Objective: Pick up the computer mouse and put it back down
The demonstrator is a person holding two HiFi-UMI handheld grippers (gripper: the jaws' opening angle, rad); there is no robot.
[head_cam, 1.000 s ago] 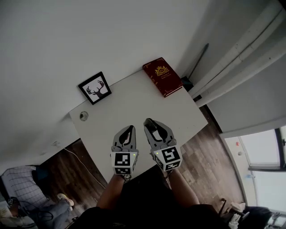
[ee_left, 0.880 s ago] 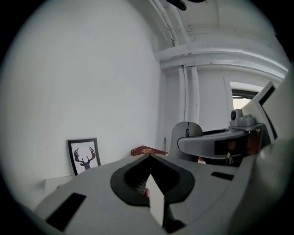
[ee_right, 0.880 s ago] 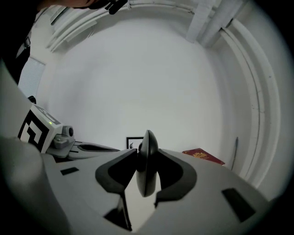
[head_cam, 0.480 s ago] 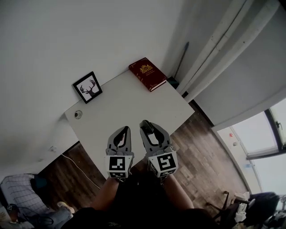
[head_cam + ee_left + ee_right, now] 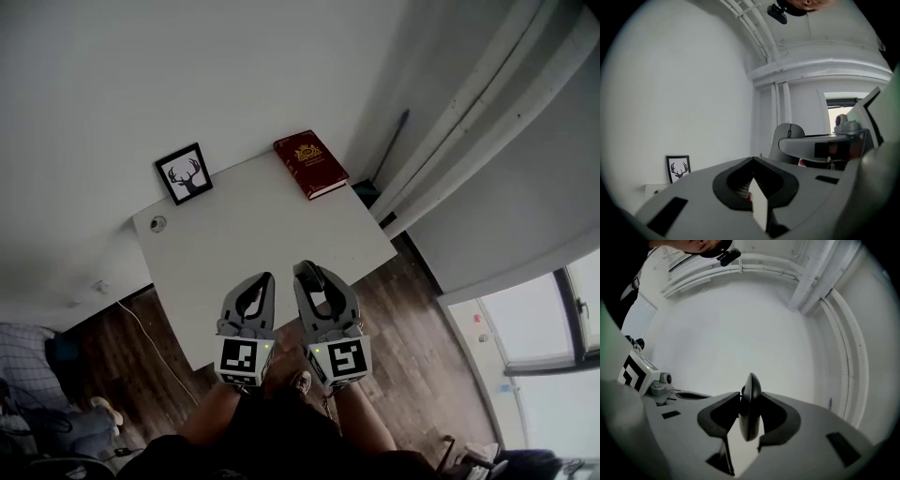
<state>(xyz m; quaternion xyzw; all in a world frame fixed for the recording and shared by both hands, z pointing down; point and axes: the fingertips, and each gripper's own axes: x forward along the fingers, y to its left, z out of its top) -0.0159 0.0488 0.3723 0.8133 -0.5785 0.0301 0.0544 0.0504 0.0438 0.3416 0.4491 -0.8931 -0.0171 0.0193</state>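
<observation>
Mouse [image 5: 750, 406] — edge-on, partly hidden — clamped in right gripper [image 5: 309, 272]; left gripper [image 5: 264, 279] clenched shut. White table [image 5: 253, 234] at centre, wood floor [image 5: 412, 309] lower right.

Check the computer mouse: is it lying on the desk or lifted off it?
Lifted: the mouse stands on edge, clamped in the right hand-held gripper.

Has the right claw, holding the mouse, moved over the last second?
Yes. The right claw, shut on the mouse, has drawn back from the red book toward the table's near edge.
</observation>
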